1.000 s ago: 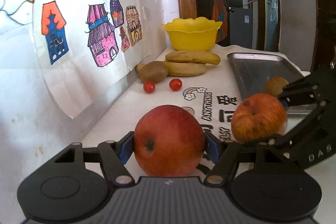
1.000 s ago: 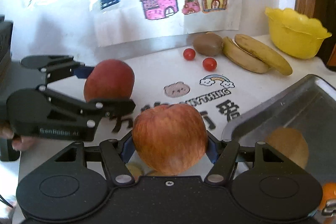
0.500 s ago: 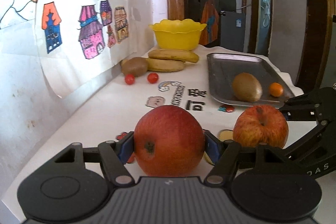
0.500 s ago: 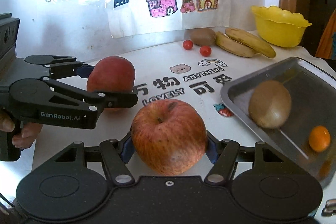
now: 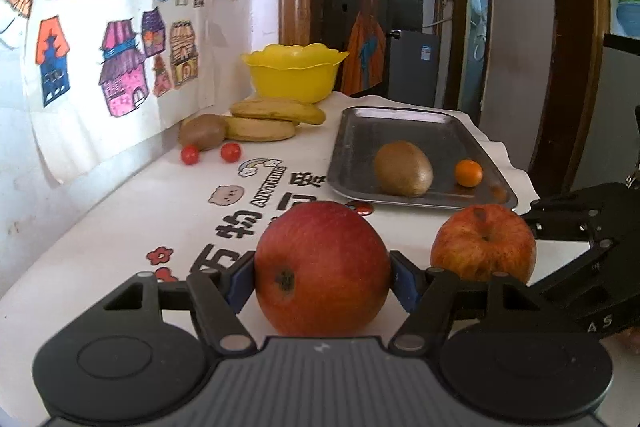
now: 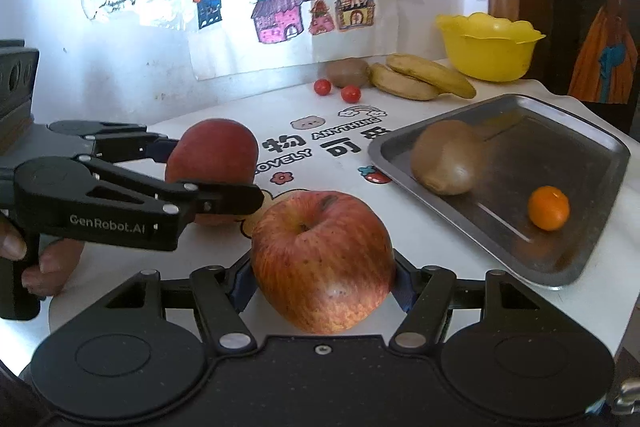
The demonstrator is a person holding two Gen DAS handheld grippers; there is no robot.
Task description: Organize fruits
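Observation:
My left gripper [image 5: 322, 277] is shut on a dark red apple [image 5: 322, 267], held above the near end of the white table. Beside it, my right gripper [image 6: 322, 277] is shut on a streaked red-yellow apple [image 6: 322, 259], which also shows as the streaked apple [image 5: 484, 243] in the left wrist view. The dark red apple [image 6: 212, 155] and left gripper [image 6: 208, 167] appear at left in the right wrist view. A steel tray [image 5: 360, 131] holds a kiwi [image 5: 403, 169] and a small orange [image 5: 469, 173]; the same tray [image 6: 592, 155] lies right of my right gripper.
At the far end stand a yellow bowl [image 5: 294, 73], two bananas [image 5: 276, 113], another kiwi [image 5: 202, 131] and two cherry tomatoes [image 5: 231, 151]. A wall with drawings runs along the left. A person's hand [image 6: 36, 263] grips the left tool. The table's edge drops off beyond the tray.
Both grippers have pulled back and risen with their apples still held. The tray's kiwi and orange have come fully into view, and the bowl and bananas look farther off.

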